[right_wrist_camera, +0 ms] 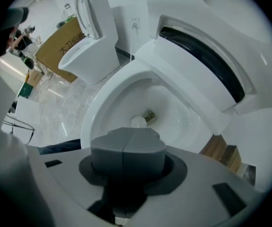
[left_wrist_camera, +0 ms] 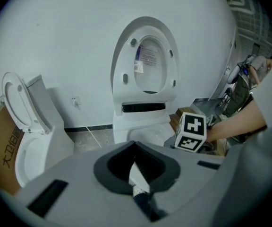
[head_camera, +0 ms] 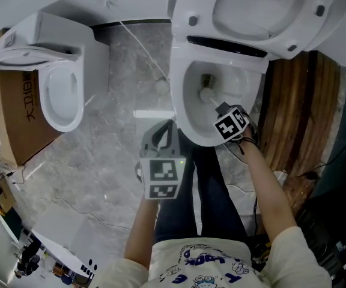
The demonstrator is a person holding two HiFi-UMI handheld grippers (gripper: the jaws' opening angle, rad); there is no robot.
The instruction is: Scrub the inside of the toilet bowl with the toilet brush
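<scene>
The white toilet (head_camera: 182,110) stands with lid and seat raised (head_camera: 263,8). In the head view my right gripper (head_camera: 223,109) sits over the bowl's near rim, shut on the toilet brush handle. The white brush head (head_camera: 206,93) is down inside the bowl near the drain. In the right gripper view the closed jaws (right_wrist_camera: 128,148) hide the handle, and the brush head (right_wrist_camera: 138,122) shows beyond them in the bowl (right_wrist_camera: 103,108). My left gripper (head_camera: 168,125) hangs left of the bowl over the floor, its fingers meeting at the tip, holding nothing. The left gripper (left_wrist_camera: 136,167) faces the toilet (left_wrist_camera: 140,124).
A second toilet (head_camera: 62,95) with its seat up stands at the left beside a cardboard box (head_camera: 20,119). Wooden boards (head_camera: 293,113) lie right of the bowl. A thin cable (head_camera: 140,44) and a flat white piece (head_camera: 152,114) lie on the marble floor. The person's legs (head_camera: 203,191) are below.
</scene>
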